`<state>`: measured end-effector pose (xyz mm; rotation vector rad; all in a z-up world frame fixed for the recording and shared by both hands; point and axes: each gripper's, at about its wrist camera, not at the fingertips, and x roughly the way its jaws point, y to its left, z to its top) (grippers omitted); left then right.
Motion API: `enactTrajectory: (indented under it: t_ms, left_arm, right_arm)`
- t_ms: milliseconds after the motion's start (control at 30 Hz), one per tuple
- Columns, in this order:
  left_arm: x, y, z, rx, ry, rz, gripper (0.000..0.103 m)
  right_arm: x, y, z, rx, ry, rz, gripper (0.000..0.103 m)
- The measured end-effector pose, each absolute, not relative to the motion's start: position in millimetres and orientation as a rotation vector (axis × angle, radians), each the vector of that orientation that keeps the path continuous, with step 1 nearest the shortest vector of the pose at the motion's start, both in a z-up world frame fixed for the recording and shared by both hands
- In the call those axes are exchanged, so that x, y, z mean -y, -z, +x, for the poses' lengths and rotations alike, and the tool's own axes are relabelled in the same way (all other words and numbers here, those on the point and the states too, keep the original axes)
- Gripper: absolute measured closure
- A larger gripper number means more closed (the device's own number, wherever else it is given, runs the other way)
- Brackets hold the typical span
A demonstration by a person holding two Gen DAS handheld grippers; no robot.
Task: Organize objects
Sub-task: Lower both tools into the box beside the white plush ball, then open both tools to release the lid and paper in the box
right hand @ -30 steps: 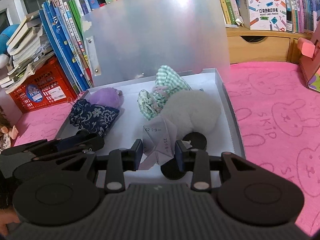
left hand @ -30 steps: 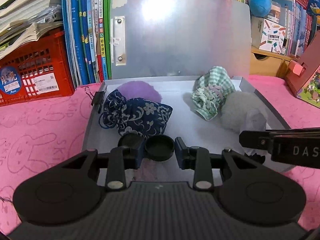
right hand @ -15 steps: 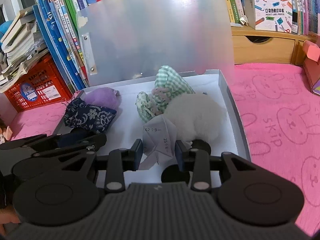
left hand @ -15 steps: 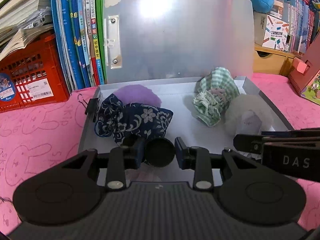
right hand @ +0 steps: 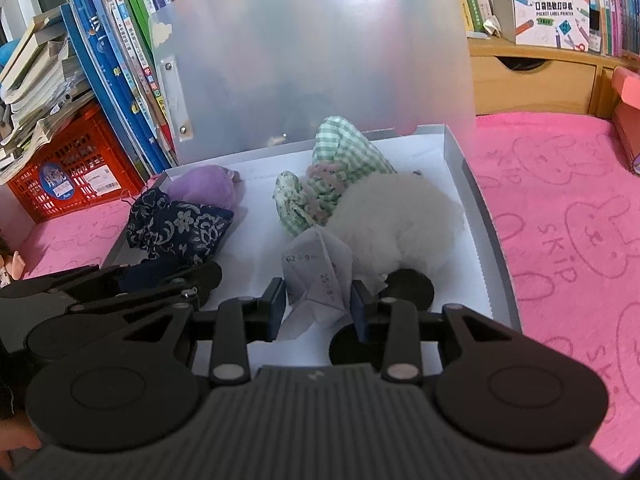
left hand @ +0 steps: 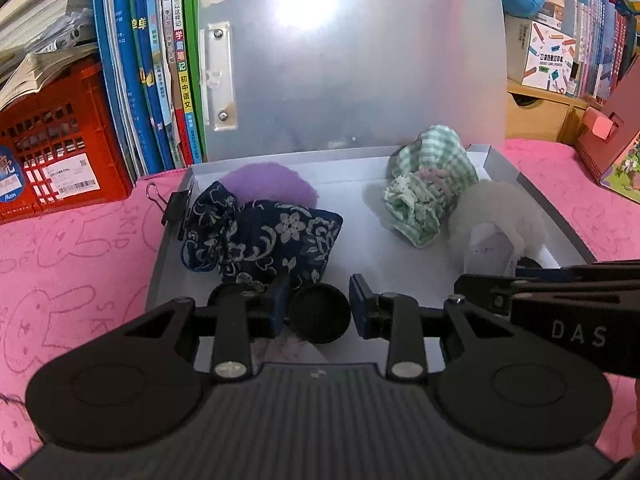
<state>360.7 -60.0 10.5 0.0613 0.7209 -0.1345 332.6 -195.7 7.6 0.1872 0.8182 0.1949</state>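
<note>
The box (left hand: 532, 196), a shallow grey tray with its frosted lid (left hand: 352, 60) propped upright against the books (left hand: 152, 60), sits on the pink rabbit-print mat (left hand: 72, 248) and holds what is being sorted. At its far left lie a purple puff (left hand: 272, 182) and, just nearer, a navy flowered pouch (left hand: 260, 240); a black binder clip (left hand: 174, 208) grips the left wall. The left gripper (left hand: 318, 306) is nearly closed at the near left, its pads on either side of a black round cap (left hand: 320, 314); whether they press it I cannot tell. A second dark disc (left hand: 224, 292) lies just left of it. Further right sit a green checked pouch (right hand: 340, 172) and a white puff (right hand: 400, 220), touching. The right gripper (right hand: 318, 304) is narrowed around a folded paper (right hand: 318, 280) with printed sums, "62 ÷ 9" readable, probably to place it. Pairs seem grouped by side, which would explain the layout. Readable elsewhere: "SKiP" on the mat, "POCKET LABEL PRINTER" on a white carton (right hand: 552, 4), and "DAS" on the right gripper's side in the left view.
</note>
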Motion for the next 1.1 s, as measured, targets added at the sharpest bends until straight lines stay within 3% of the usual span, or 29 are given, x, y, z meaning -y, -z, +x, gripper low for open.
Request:
enactTrajectory:
  t_ms: [267, 433, 533, 767, 1100]
  left_arm:
    - [60, -10, 359, -0.717, 0.136, 0.072, 0.065]
    - [61, -9, 358, -0.718, 0.138, 0.09, 0.063]
    - [61, -9, 357, -0.72, 0.14, 0.086, 0.056]
    - [60, -10, 355, -0.723, 0.128, 0.084, 0.045]
    - [58, -24, 343, -0.697, 0.119, 0.089, 0.03]
  right_arm:
    - [198, -6, 332, -0.827, -0.201, 0.2, 0.064]
    - [198, -4, 331, -0.832, -0.198, 0.207, 0.058]
    - [198, -5, 330, -0.828, -0.201, 0.212, 0.057]
    - [204, -8, 324, -0.81, -0.194, 0.221, 0.039]
    - [206, -23, 312, -0.779, -0.2, 0.217, 0.034]
